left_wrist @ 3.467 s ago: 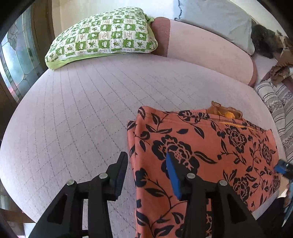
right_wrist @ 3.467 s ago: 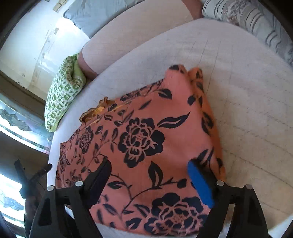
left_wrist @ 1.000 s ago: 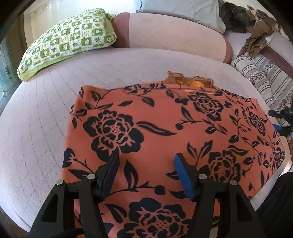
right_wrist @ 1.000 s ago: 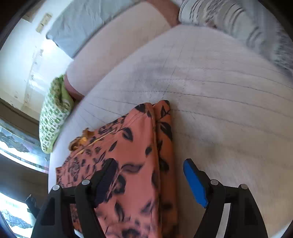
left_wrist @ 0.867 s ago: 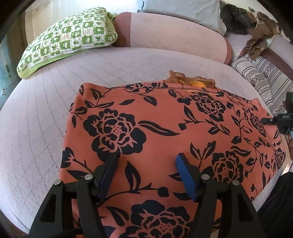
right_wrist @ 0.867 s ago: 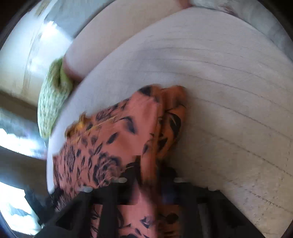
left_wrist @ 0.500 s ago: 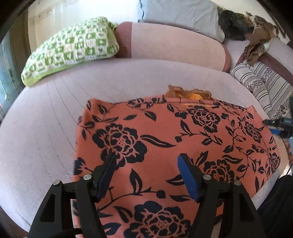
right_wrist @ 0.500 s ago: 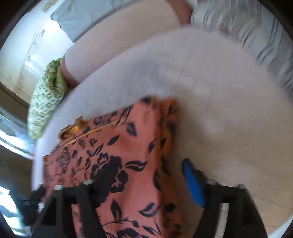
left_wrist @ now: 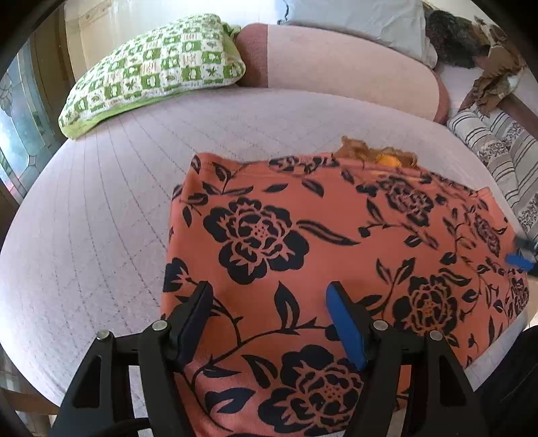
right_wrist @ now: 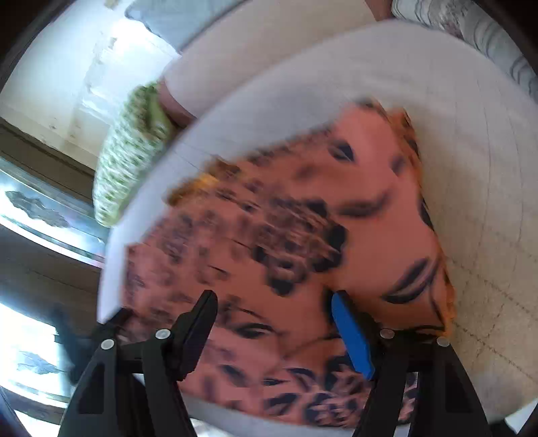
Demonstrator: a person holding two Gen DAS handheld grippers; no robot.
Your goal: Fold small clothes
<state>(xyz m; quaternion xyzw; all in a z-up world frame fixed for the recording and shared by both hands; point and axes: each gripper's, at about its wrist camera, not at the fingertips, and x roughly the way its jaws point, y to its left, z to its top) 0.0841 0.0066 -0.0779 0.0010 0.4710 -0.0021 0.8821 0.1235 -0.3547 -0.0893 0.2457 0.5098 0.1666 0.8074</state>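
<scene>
Two hand-held grippers hover over one folded orange garment (left_wrist: 336,235) printed with black flowers and leaves. The garment lies flat on a pale quilted bed cover (left_wrist: 101,218), toward the near right part of the bed as the left wrist camera sees it. Its left edge and far edge look straight, and a bit of brownish-yellow fabric (left_wrist: 376,154) peeks out at the far edge.

The left gripper (left_wrist: 269,302) sits low in that view, its black finger and blue-padded finger spread apart with only the floral cloth showing between them; nothing is pinched. The blue tip of the right gripper (left_wrist: 519,260) shows at the far right edge of the same view, over the garment's right end.

The right wrist view is blurred. There the right gripper (right_wrist: 272,312) also has its fingers spread wide above the garment (right_wrist: 302,218), gripping nothing.

Beyond the garment, a green-and-white checked pillow (left_wrist: 151,70) rests at the far left of the bed, just beside a long pink bolster (left_wrist: 336,67). A grey pillow (left_wrist: 353,20) lies behind the bolster. A striped cushion (left_wrist: 497,148) sits at the far right, with crumpled brown cloth (left_wrist: 494,80) beyond it.
</scene>
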